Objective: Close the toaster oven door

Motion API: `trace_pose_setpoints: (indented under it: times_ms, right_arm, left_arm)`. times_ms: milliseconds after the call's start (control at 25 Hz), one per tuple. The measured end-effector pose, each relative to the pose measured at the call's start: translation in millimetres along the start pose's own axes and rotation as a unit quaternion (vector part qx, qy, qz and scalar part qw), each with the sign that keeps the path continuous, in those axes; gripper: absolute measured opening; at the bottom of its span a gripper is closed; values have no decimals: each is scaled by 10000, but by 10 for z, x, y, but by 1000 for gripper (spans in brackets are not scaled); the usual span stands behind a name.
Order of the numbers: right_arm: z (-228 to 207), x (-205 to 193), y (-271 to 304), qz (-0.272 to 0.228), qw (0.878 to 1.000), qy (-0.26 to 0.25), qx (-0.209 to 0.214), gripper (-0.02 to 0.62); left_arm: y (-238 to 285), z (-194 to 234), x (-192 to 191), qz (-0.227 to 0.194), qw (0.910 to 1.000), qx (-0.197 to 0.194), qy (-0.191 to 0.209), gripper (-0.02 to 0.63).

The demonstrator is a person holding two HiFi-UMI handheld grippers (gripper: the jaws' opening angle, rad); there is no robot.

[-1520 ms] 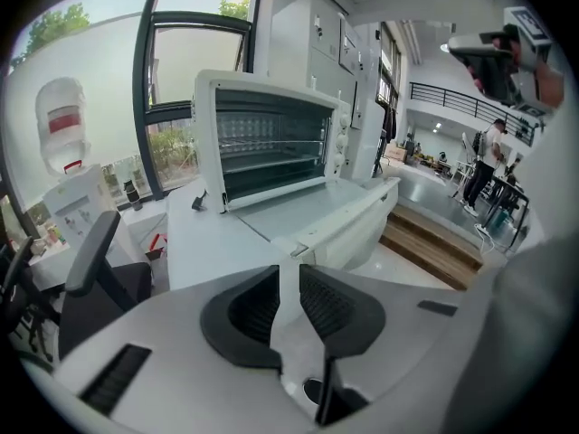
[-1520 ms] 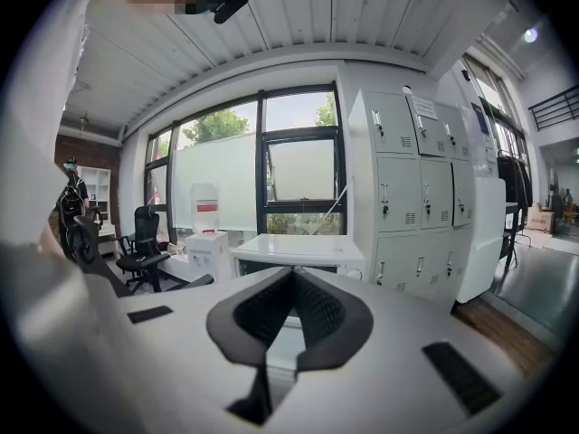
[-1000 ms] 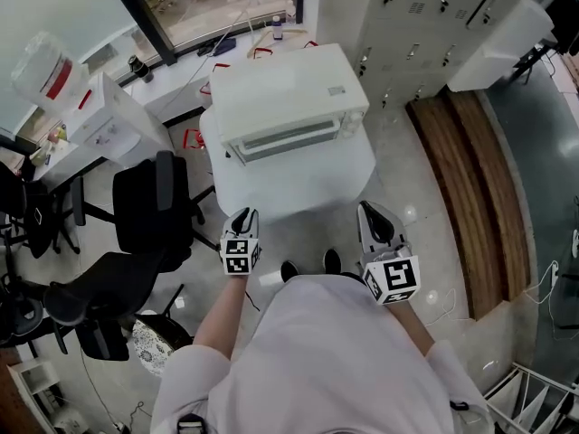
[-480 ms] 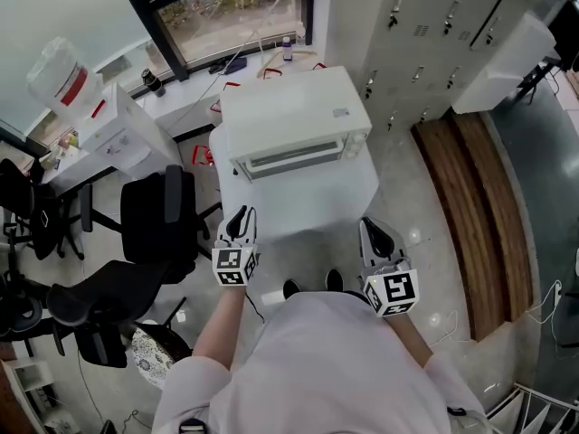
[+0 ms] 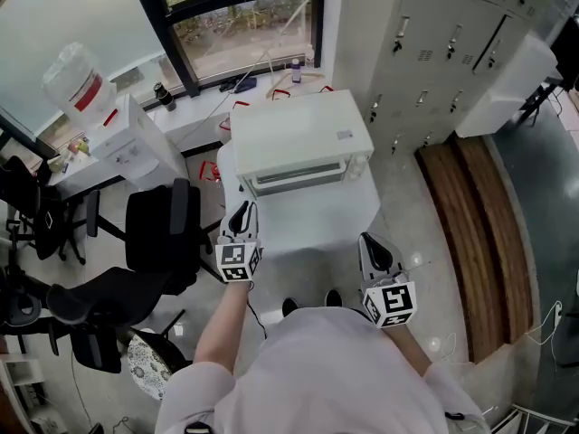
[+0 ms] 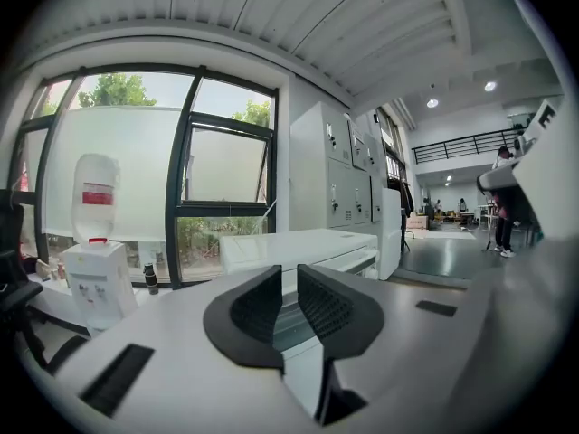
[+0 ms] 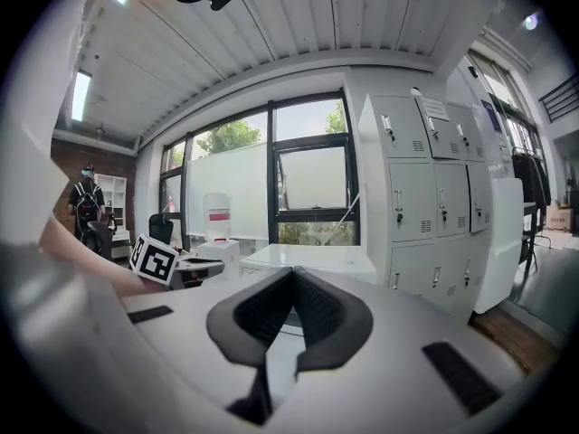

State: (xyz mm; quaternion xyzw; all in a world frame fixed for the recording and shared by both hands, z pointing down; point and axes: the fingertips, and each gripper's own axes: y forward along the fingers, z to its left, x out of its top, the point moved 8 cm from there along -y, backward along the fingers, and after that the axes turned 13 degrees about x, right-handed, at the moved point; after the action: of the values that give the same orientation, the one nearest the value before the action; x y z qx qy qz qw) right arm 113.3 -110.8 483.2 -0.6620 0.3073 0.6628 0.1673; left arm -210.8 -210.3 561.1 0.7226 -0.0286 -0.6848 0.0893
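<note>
Head view: found the toaster oven [image 5: 298, 138] on the white table [image 5: 312, 220] at 12 o'clock, long axis lying 9 to 3, front facing 6. Found the left gripper [image 5: 241, 212] at 7 by the table's near edge, jaws a narrow slit apart, empty. Found the right gripper [image 5: 372, 241] at 5, jaw tips touching, nothing held.

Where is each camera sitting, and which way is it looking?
Head view: on the person's head, looking steeply down at the toaster oven; shows both arms, the left gripper and the right gripper.
Left gripper view: on the left gripper, facing the oven's front; its jaws show slightly apart.
Right gripper view: on the right gripper, facing the oven and the lockers; its jaws show together.
Shared: all three views see the oven.
</note>
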Motion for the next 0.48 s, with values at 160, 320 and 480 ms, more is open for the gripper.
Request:
trace_pose_setpoints:
  times_ms: [160, 320, 480]
  right_arm:
    - [-24, -2, -8, -31, 10000, -3, 43, 8]
    - [-77, -1, -20, -87, 9999, 1, 65, 8]
    - [-117, 25, -23, -159, 9998, 5, 99, 8]
  left_arm:
    - [94, 24, 113, -123, 9999, 118, -6, 66]
    - [111, 30, 224, -239, 9995, 215, -77, 65]
    - [24, -2, 372, -429, 9989, 140, -81, 65]
